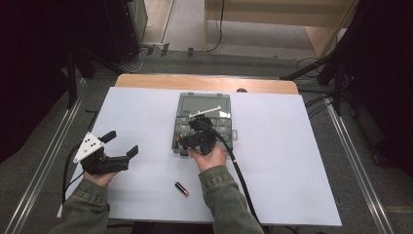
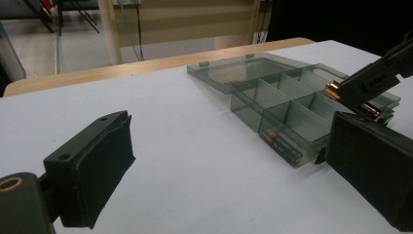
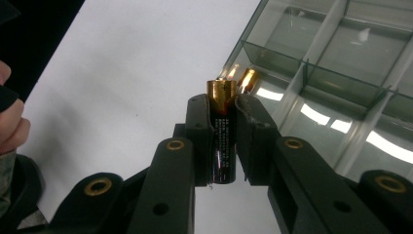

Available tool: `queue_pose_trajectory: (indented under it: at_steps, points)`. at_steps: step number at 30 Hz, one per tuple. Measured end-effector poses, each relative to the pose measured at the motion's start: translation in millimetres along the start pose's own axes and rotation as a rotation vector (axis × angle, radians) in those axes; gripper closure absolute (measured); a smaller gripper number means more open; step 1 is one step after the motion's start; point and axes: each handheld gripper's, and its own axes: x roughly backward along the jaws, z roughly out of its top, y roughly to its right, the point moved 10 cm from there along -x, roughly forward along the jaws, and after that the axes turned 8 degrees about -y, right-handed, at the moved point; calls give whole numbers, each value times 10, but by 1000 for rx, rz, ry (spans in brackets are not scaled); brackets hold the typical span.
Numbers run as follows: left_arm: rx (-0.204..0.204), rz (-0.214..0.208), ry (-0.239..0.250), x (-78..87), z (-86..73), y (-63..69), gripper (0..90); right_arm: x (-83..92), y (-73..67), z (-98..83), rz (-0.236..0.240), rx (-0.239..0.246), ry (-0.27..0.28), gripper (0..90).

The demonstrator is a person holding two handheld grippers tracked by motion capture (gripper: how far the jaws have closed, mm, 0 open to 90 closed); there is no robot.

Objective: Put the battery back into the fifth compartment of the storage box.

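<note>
My right gripper (image 3: 224, 109) is shut on a black battery with a copper end (image 3: 223, 141), held upright between the pads. It hovers over the near left corner of a clear grey compartment box (image 1: 204, 105). One battery (image 2: 282, 142) lies in the box's near corner compartment. Another battery (image 1: 181, 188) lies loose on the white table in front of the box. My left gripper (image 1: 122, 143) rests on the table at the left, open and with nothing between its pads (image 2: 92, 165). From there I see the right gripper (image 2: 358, 92) above the box (image 2: 272, 92).
The box lid (image 1: 203, 103) lies open flat toward the far side. The white sheet (image 1: 302, 161) covers a wooden table whose far edge (image 1: 204, 82) shows. Cables trail from both grippers toward the near edge. Dark stands and floor rails flank the table.
</note>
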Motion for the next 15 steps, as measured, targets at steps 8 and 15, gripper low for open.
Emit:
queue_pose_trajectory:
  at_steps: [8,15]
  points:
    - [0,5,0,-2,1,-10,36,-68,71,128,14,-91,22,776]
    - [4,6,4,1,7,-19,36,-187,108,232,35,-146,32,777]
